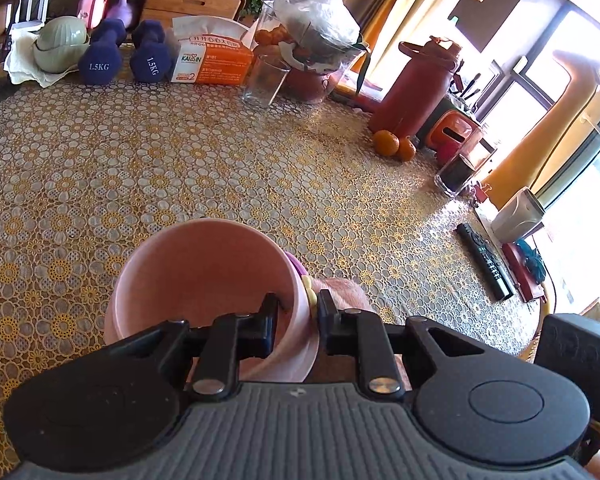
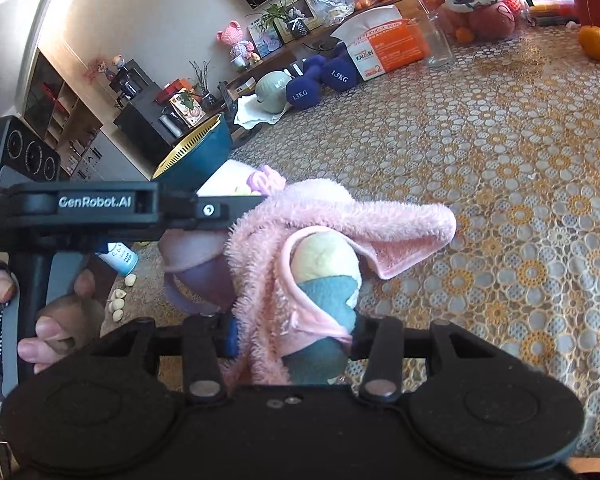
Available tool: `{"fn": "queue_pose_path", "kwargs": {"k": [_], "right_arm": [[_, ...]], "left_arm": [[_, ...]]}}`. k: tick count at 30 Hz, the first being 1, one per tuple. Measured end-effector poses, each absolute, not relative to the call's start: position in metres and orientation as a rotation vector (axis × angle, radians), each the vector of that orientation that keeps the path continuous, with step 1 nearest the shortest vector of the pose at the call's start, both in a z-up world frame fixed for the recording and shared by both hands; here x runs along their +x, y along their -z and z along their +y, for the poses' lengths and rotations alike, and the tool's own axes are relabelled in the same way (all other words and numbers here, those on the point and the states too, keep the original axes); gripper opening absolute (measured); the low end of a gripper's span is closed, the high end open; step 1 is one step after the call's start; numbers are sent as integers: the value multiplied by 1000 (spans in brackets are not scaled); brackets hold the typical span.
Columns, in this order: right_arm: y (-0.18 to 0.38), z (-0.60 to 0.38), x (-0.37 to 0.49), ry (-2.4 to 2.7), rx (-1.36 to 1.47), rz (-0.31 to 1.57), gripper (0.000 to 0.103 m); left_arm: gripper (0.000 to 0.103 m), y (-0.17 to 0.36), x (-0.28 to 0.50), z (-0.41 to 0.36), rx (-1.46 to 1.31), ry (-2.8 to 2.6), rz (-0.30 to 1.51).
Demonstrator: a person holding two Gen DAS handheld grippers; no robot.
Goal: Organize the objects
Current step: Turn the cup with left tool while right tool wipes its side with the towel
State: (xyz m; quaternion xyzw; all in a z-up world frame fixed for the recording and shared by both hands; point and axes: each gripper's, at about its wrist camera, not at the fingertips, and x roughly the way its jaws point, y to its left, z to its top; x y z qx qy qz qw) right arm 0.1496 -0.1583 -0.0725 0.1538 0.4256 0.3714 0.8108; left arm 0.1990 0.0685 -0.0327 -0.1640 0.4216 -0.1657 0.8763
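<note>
Closest in, the left gripper [image 1: 298, 314] has its fingers clamped on the wall of a pink cup [image 1: 204, 292], one finger inside the rim and one outside, holding it just above the desk [image 1: 180, 168]. The cup is smooth matte plastic, round, with little purple and yellow decorations on its side. The right gripper [image 2: 294, 334] has its fingers pinched tight on a plush toy [image 2: 320, 276], which is fuzzy pink fleece with a cream and teal body poking out and a floppy flap sticking off to the right.

Only the right wrist view shows the plush properly; from the left wrist you just get a sliver of pink fuzz beside the cup. The right view also catches the left gripper side-on, the person's hand on its handle, and a teal bowl with a yellow rim [image 2: 196, 152] behind it.

The desk has a lacy gold and white floral cover. Further back, two mandarins [image 1: 394, 145] sit next to a red-brown water bottle [image 1: 416, 88], and a black remote [image 1: 486, 262] lies by the right edge. At the far side: a clear glass [image 1: 265, 80], an orange and white tissue box [image 1: 212, 56], and two navy 1.5KG dumbbells [image 1: 126, 54].
</note>
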Motion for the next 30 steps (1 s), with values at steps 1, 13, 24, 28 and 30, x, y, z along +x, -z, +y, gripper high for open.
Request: {"fn": "queue_pose_path", "kwargs": {"k": [1, 13, 24, 28, 30], "right_arm": [[73, -158, 147, -804, 329, 912, 44], [69, -163, 116, -888, 246, 932, 44], [64, -179, 129, -796, 272, 903, 45], [62, -176, 133, -781, 280, 889, 45], [62, -176, 135, -776, 284, 885, 45]], "left_arm": [[20, 33, 199, 69, -343, 344, 878], [20, 28, 185, 65, -255, 377, 869], [59, 22, 174, 67, -90, 384, 861], [65, 20, 172, 59, -1, 403, 866], [68, 18, 168, 56, 86, 409, 863]]}}
